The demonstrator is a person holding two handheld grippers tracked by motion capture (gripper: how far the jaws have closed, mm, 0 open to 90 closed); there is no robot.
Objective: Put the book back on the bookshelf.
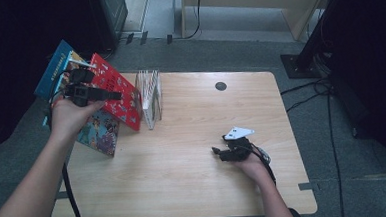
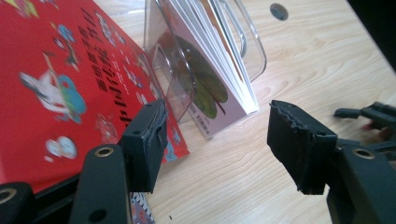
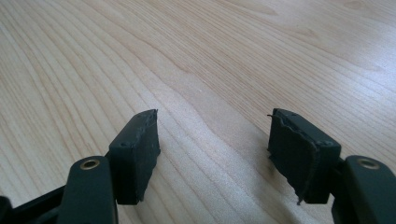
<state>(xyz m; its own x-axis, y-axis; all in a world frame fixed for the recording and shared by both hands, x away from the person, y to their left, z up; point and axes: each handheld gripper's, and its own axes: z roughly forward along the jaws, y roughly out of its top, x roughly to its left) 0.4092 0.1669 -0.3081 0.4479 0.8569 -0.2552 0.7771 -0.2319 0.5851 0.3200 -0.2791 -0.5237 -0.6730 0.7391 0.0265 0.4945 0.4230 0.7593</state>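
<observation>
Here the left gripper [image 1: 111,95] hovers at the left edge of the wooden table [image 1: 200,188], held in the person's left hand [image 1: 70,116] and pointing toward the clear plastic book rack [image 1: 150,98]. Its jaws stand spread apart with nothing between them; in the left gripper view the gap between the two black pads looks onto bare tabletop, with the left pad just in front of the lower corner of the red book [image 2: 60,88]. That red book [image 1: 117,92] leans at a slant against the rack's left side, its lower edge on the table near the rack's foot. Inside the rack stands a thin white book with a green picture on its cover [image 2: 210,88], tilted between the clear dividers. Beneath and to the left of the red one lie more books: a colourful one [image 1: 99,133] flat at the table's edge, and a blue one [image 1: 53,68] jutting out past the table. The right gripper [image 1: 217,151] rests low over the right half of the table, well apart from the books and the rack, held in the person's right hand [image 1: 251,165], with a grey three-cornered plate [image 1: 238,132] on top. Its jaws are also spread wide, and the right gripper view shows plain wood grain between the pads. A small dark round hole [image 1: 221,86] sits near the table's far edge.
</observation>
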